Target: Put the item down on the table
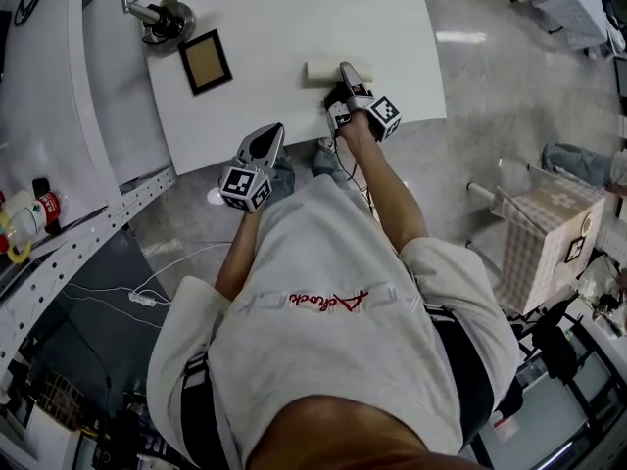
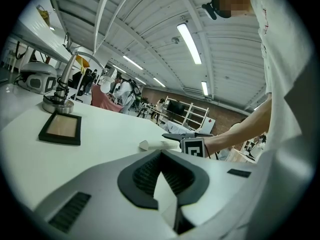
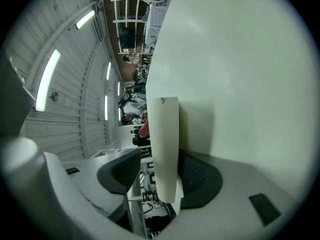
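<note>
The item is a cream paper roll (image 1: 328,70) lying on the white table (image 1: 294,18) near its front edge. My right gripper (image 1: 345,71) is turned on its side around the roll's right end. In the right gripper view the roll (image 3: 165,149) stands between the two dark pads, with a gap showing at the left pad (image 3: 122,171), so my right gripper (image 3: 160,171) is open. My left gripper (image 1: 274,130) hovers at the table's front edge, shut and empty. Its own view shows its tips (image 2: 160,156) together and the roll (image 2: 157,145) beyond.
A dark-framed picture (image 1: 206,62) lies flat at the table's left, beside a metal lamp base (image 1: 168,18). Off the table, a checkered box (image 1: 549,233) stands on the right, bottles (image 1: 29,218) sit on a shelf at the left, and a white cable (image 1: 147,297) lies on the floor.
</note>
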